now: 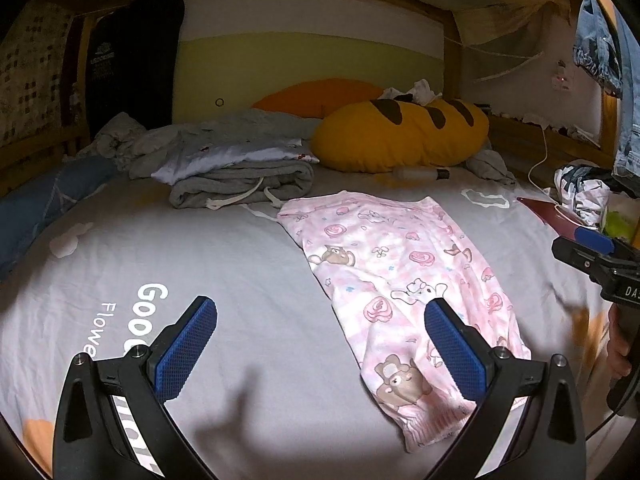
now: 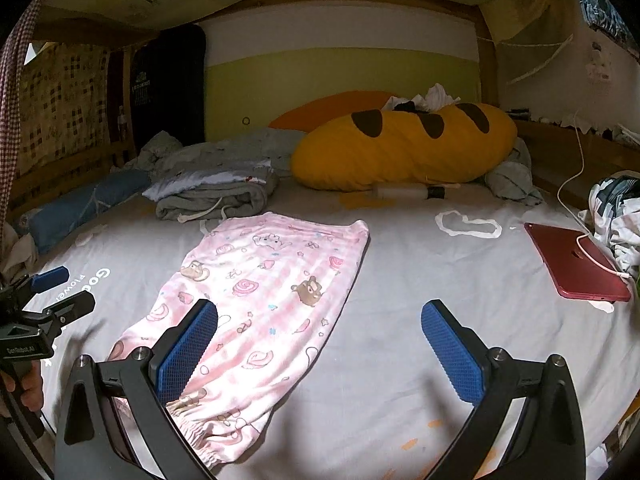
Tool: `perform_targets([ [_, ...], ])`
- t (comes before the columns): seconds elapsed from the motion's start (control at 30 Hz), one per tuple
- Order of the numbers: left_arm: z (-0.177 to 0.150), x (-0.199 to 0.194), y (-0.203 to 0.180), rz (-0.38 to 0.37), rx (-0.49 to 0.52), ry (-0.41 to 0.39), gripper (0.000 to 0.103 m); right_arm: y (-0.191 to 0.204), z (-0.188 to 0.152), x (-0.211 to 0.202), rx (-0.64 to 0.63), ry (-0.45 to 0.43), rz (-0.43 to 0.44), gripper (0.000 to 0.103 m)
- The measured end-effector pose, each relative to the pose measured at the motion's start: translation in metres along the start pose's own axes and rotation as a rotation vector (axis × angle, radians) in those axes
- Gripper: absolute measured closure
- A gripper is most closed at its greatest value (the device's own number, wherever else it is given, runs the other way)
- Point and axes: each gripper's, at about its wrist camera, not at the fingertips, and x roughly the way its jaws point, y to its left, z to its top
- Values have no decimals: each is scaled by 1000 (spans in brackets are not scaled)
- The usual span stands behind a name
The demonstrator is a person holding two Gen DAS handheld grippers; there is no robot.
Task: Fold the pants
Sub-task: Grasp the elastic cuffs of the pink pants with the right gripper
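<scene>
Pants [image 1: 404,280] flat on bed, below both spread jaws.

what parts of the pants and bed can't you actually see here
- Pants cuff, left wrist view: partly covered by the left gripper's right finger.
- Pants near-left edge, right wrist view: behind the right gripper's left finger.
- Sheet lettering: cut off by the left finger.
- Tablet, left wrist view: only a red sliver shows, behind the other gripper.
- Underside of the pants: hidden in both views.
</scene>
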Motion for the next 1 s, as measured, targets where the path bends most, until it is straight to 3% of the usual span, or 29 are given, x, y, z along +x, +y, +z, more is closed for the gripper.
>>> perform_targets([
  [0.17, -12, -7, -3, 30, 59, 1, 0, 0, -5, -3, -37, 19, -13, 1],
  [0.27, -25, -10, -2, 35, 89, 41, 0, 4, -15, -1, -108, 103, 25, 1],
  [0.33, -34, -10, 0, 43, 100, 67, 0, 10, -24, -2, -186, 183, 68, 1],
  [0.53, -47, -3, -2, 14, 106, 164, 0, 39, -47, -9, -484, 307, 64, 1],
  [0.63, -49, 0, -8, 5, 121, 197, 1, 56, -60, -8, -677, 313, 4, 2],
  [0.7, -51, 0, -10, 15, 136, 198, 1, 65, -69, -6, -783, 330, 15, 7],
  [0.77, -52, -1, -11, 24, 143, 198, 1, 73, -75, -3, -853, 349, 61, 8],
  [0.83, -51, -2, -10, 24, 137, 196, 1, 80, -83, 1, -922, 354, 53, 8],
  [0.9, -49, -3, -8, 21, 128, 193, 1, 89, -91, 0, -1000, 318, 38, 10],
  [1.0, -47, -6, -6, 24, 124, 177, 1, 99, -99, -3, -1087, 261, 32, 21],
])
